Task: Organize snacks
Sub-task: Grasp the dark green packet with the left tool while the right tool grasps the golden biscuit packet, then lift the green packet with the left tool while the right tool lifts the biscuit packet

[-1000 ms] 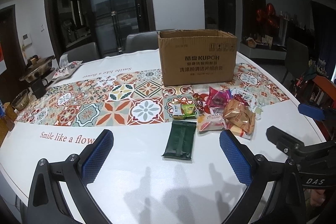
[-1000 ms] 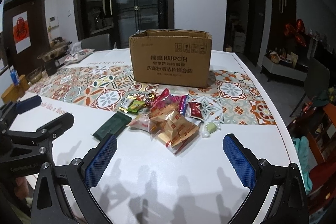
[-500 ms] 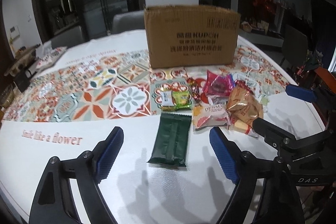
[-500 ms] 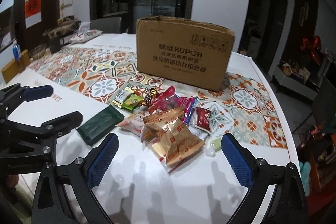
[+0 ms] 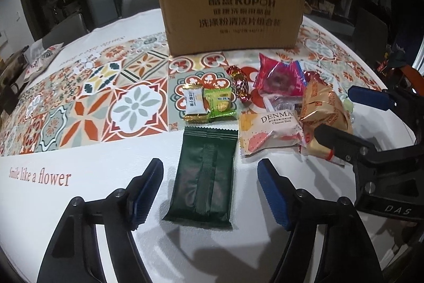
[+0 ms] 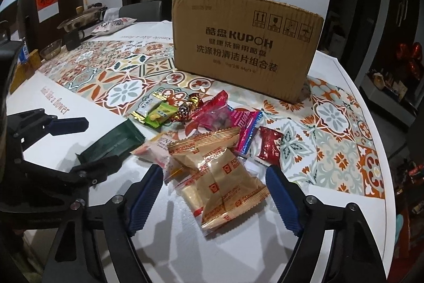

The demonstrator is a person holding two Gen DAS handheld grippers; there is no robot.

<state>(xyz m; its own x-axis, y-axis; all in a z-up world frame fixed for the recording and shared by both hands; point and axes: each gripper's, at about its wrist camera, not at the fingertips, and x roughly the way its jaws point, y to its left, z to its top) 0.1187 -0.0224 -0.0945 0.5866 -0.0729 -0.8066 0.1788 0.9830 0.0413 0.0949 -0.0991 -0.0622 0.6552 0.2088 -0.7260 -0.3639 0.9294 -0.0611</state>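
A brown cardboard box (image 5: pixel 232 4) stands at the back of the table; it also shows in the right wrist view (image 6: pixel 246 47). Snack packets lie in front of it. My left gripper (image 5: pixel 210 192) is open with its blue pads either side of a dark green packet (image 5: pixel 205 171) lying flat. My right gripper (image 6: pixel 213 196) is open around gold biscuit packets (image 6: pixel 222 177). A pink DENMA packet (image 5: pixel 270 131), a magenta packet (image 6: pixel 220 116), a red candy (image 6: pixel 270 146) and small green and white packets (image 5: pixel 209 102) lie close by.
The table (image 5: pixel 87 150) has a white cloth with a patterned tile runner. A pot, a glass bowl (image 6: pixel 51 51) and a cushion (image 6: pixel 114 24) sit at the far left. Chairs stand behind the table. The table edge curves at right (image 6: pixel 381 145).
Both grippers have moved forward and down toward the snacks. The left now brackets the green packet, the right brackets the gold biscuit packets. Both stay open.
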